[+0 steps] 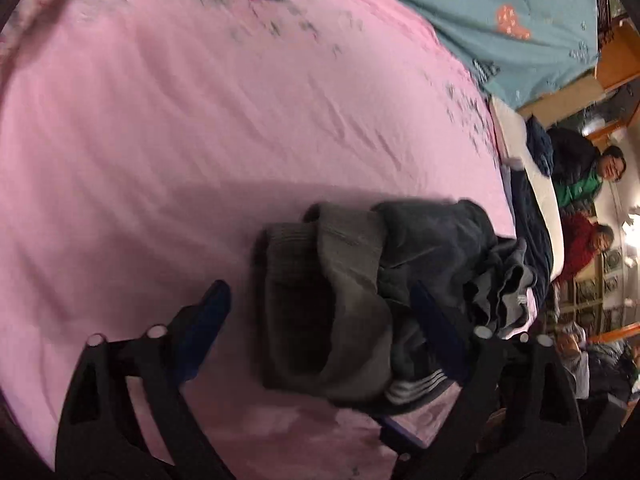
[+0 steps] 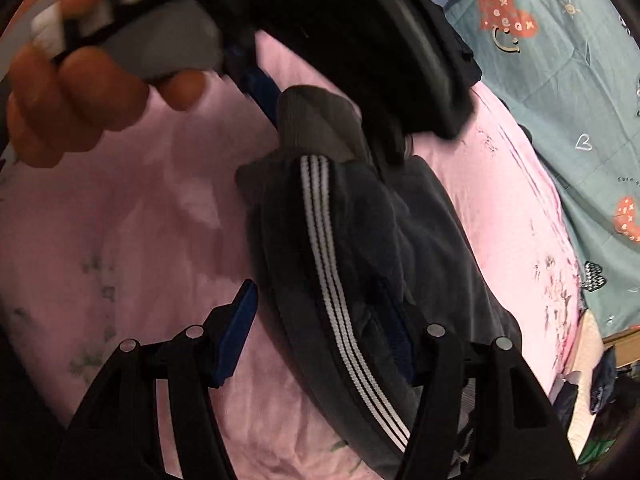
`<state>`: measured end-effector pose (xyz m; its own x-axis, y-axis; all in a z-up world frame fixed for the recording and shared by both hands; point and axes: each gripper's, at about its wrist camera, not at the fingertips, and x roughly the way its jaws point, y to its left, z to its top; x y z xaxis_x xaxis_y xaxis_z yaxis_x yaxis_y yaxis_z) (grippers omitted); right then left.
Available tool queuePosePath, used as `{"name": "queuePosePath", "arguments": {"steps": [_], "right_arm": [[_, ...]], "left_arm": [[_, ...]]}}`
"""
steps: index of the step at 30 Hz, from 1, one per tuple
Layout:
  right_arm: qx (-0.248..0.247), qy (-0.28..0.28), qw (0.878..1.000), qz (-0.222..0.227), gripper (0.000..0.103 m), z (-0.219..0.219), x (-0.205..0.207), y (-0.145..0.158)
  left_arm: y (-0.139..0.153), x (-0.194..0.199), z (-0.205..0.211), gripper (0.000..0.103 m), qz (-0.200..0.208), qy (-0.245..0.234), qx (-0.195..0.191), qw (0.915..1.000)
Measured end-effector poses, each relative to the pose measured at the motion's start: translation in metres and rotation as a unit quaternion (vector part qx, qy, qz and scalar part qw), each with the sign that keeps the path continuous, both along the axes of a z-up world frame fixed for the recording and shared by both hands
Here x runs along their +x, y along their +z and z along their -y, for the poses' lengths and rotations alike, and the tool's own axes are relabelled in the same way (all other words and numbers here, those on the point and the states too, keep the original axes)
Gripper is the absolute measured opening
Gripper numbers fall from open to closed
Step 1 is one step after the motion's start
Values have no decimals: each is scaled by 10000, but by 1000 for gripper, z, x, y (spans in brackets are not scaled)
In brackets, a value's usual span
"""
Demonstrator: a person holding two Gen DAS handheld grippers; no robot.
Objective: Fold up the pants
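Item 1: my left gripper [image 1: 320, 312], fingers spread wide, straddling the folded bundle without clamping it.

Item 2: my right gripper [image 2: 324, 320], fingers likewise apart, one on each side of the same bundle.

Item 3: dark grey track pants [image 2: 360, 248], folded thick, three white side stripes showing, no brand name legible; they lie on the pink bedsheet [image 1: 200, 120].

Item 4: a hand [image 2: 80, 96] gripping the left tool's handle, above the pants.

Item 5: teal quilt [image 2: 568, 80] beyond the pants, printed with hearts and small lettering too blurred to read.
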<state>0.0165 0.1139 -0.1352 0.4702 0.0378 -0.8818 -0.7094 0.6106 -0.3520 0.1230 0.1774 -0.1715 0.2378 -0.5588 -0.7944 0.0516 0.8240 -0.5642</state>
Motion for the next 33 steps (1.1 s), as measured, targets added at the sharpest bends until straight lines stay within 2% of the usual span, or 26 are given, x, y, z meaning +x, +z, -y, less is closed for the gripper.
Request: {"name": "queuePosePath", "arguments": {"steps": [2,3,4,7,11,14,16,20,23,24,26,28,29,31,33], "right_arm": [[-93,-71,9998,146,56,-4,0,-7],[-84,-135,9996,225,43,-4,0,-9],[-72,-223,9995,234,30,-4,1,-11],[45,-342,9989,311,15,-1,2,-3],[399,-453,9962,632,13,14,-3,22],[853,-667,9900,902,12,39,-8,48],[1275,-933,9818,1053,11,66,-9,69],[2118,-1683,9566,1080,11,131,-11,94],[2773,-2302,9272,1020,11,187,-16,103],[3126,-2591,9095,888,11,213,-16,101],[3442,-2947,8881,770,11,243,-25,96],[3886,-3391,8551,531,11,278,-24,86],[4104,-3579,8378,403,11,293,-24,79],[4670,-4007,7883,67,11,322,-30,58],[5226,-4251,7387,-222,11,347,-31,39]], "left_arm": [[-7,2,8,75,-37,-88,177,9998],[-5,2,10,64,34,-149,202,9997],[-3,2,11,54,52,-272,34,9996],[7,-3,9,44,132,-259,60,9996],[46,-13,18,36,562,-169,253,9980],[92,-20,34,26,1008,-109,92,9948],[122,-22,59,25,1322,-199,-4,9910],[153,-18,113,24,1588,-386,-136,9865],[170,-14,165,24,1666,-587,-248,9840],[173,-12,186,24,1710,-711,-204,9825],[176,-11,234,24,1814,-1052,16,9778],[169,-13,283,24,1812,-1403,247,9731],[166,-12,298,25,1807,-1518,366,9710],[164,-15,324,25,1874,-1752,653,9643],[166,-19,328,25,1909,-1889,631,9612]]}}
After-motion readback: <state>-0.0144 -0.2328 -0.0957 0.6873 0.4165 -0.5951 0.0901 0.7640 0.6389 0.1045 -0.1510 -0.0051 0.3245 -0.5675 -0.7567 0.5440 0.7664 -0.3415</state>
